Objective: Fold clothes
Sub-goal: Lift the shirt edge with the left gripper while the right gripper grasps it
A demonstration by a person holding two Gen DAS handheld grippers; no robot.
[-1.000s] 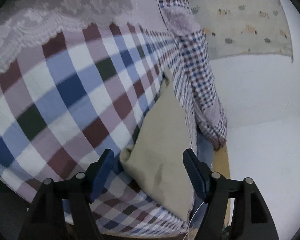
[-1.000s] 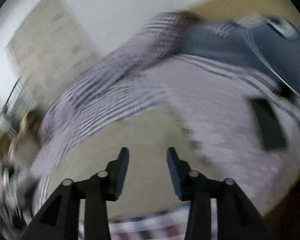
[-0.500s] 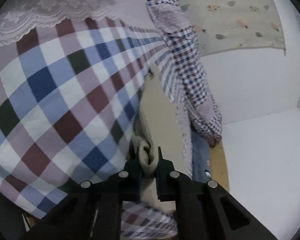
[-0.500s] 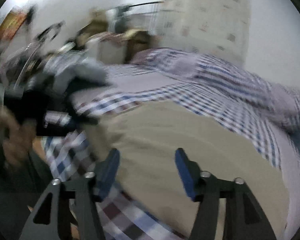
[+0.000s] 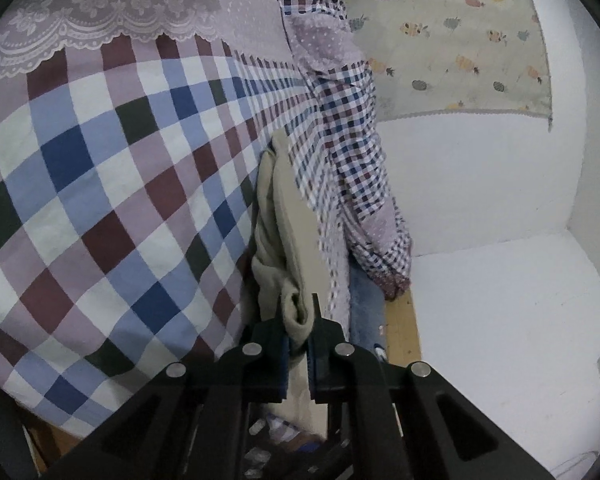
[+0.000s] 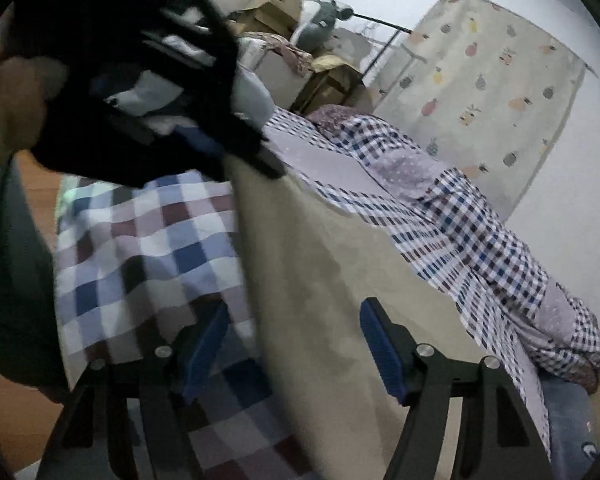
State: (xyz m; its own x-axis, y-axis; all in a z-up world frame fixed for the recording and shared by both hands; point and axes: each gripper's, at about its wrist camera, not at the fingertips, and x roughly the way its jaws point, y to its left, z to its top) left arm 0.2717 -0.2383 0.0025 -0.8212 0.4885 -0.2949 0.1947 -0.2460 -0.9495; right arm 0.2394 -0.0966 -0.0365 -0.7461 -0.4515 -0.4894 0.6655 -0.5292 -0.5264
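- Beige soft-fabric garment [image 5: 286,236] lies on the bed over the big-check blue, maroon and white quilt [image 5: 100,200]; near corner is bunched up and pinched, rest trails away along the quilt.
- Left gripper [image 5: 298,344], a second ago wide open around that corner, has clamped down; now shut on the bunched beige fabric, a fold bulging up between the pads.
- Right wrist view: same garment [image 6: 332,280] now spreads flat and wide ahead, much sharper than the blurred earlier frames.
- Right gripper [image 6: 296,348] jaws have just been opening; they stand wide apart over the beige cloth, blue pads [image 6: 380,354] not pressing on anything, nothing held.
- Left tool also shows top left in the right view as a dark blurred mass [image 6: 140,80], a hand [image 6: 8,100] behind it.
- Meaning, as a judgement: one corner is secured, second corner not yet grabbed; fold itself not started.
- Next probably right tongs close on the near beige edge so both can lift.
- Around: small-check blue and maroon shirt [image 5: 352,152] lies beside the garment toward the wall; blue denim [image 5: 366,308] below it.
- Pale fruit-print hanging cloth [image 5: 460,40] on white wall; cardboard boxes [image 6: 272,4] at back.
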